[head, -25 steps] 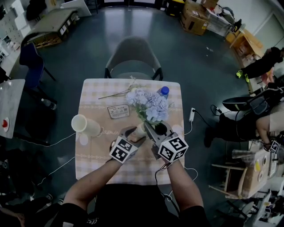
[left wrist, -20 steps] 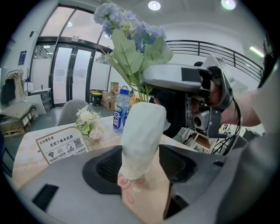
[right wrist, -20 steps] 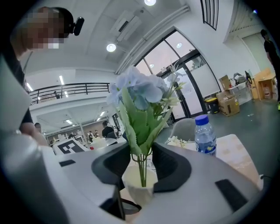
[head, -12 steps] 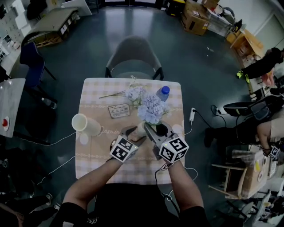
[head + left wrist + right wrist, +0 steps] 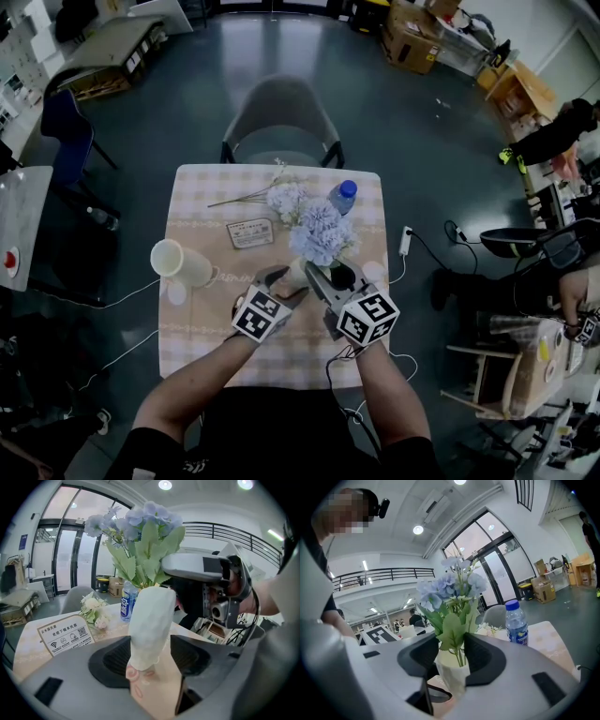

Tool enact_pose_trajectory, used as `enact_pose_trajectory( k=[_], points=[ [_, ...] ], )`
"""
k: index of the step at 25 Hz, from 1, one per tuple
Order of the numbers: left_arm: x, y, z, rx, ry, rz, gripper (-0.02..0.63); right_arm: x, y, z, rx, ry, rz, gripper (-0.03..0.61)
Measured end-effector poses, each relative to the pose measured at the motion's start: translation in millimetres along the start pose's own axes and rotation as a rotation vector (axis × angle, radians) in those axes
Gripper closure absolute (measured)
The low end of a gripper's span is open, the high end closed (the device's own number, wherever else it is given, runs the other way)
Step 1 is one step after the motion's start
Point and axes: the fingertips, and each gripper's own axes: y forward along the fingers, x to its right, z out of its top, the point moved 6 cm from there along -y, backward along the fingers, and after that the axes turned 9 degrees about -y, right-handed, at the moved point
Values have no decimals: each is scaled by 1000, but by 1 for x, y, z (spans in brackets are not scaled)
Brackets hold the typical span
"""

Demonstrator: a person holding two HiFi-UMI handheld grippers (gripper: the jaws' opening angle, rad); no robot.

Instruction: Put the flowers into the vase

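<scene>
Left gripper view: L fingers (image 5: 196,656) clamp upright vase (image 5: 150,620); R fingers (image 5: 488,660) just opened round vertical flowers (image 5: 449,591).

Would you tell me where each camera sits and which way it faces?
Head view: on the person's head, looking steeply down at the table; the arms, left hand-held gripper and right hand-held gripper show.
Left gripper view: on the left hand-held gripper, facing across the table; its jaws clasp the vase.
Right gripper view: on the right hand-held gripper, facing the vase; its jaws have just been opening, stems of the flowers between them.
Shared: both gripper views show vase, flowers and water bottle.
</scene>
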Motion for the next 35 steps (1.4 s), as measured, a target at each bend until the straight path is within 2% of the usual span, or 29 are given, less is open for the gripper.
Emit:
enact_pose_trajectory(
  k=[35],
  points=[
    [2,1,-3,-5,-6,18,357,-5,-30,-14,-22,5,-11,397]
  ],
)
